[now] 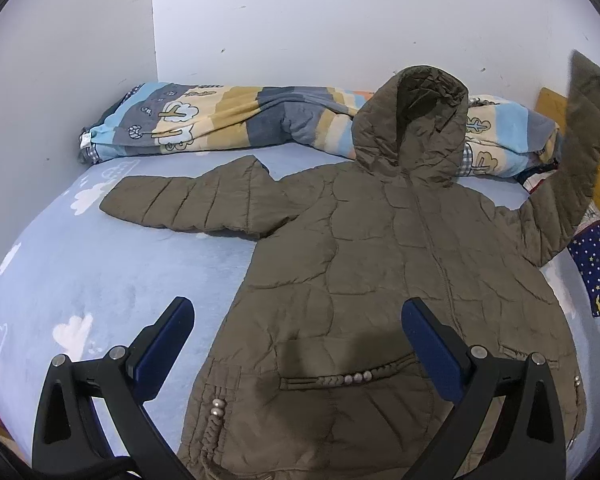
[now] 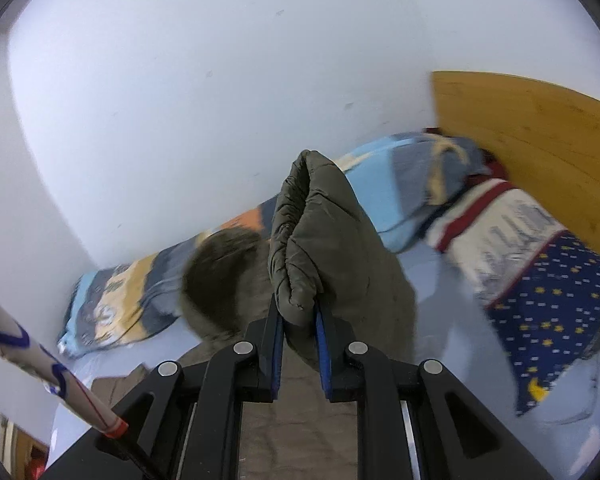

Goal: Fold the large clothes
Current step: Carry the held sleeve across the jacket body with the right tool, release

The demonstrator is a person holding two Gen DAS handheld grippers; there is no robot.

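- A big olive-brown puffy coat with a hood [image 1: 384, 264] lies flat on the bed with the light blue cloud sheet [image 1: 112, 276].
- Its hood rests on a long rolled blanket with blue, tan and grey stripes [image 1: 228, 120] by the white wall [image 1: 300, 20].
- One sleeve lies flat on the sheet. The other sleeve [image 2: 320, 240] is lifted up in the air.
- The right gripper [image 2: 298, 316] has its jaws pinched tight on that sleeve's cuff.
- The left gripper [image 1: 296, 320] hangs over the bottom of the coat. Its jaws are wide apart and hold nothing.
- A dark blue cloth with stars [image 2: 556, 312] lies near the wooden headboard [image 2: 540, 136].
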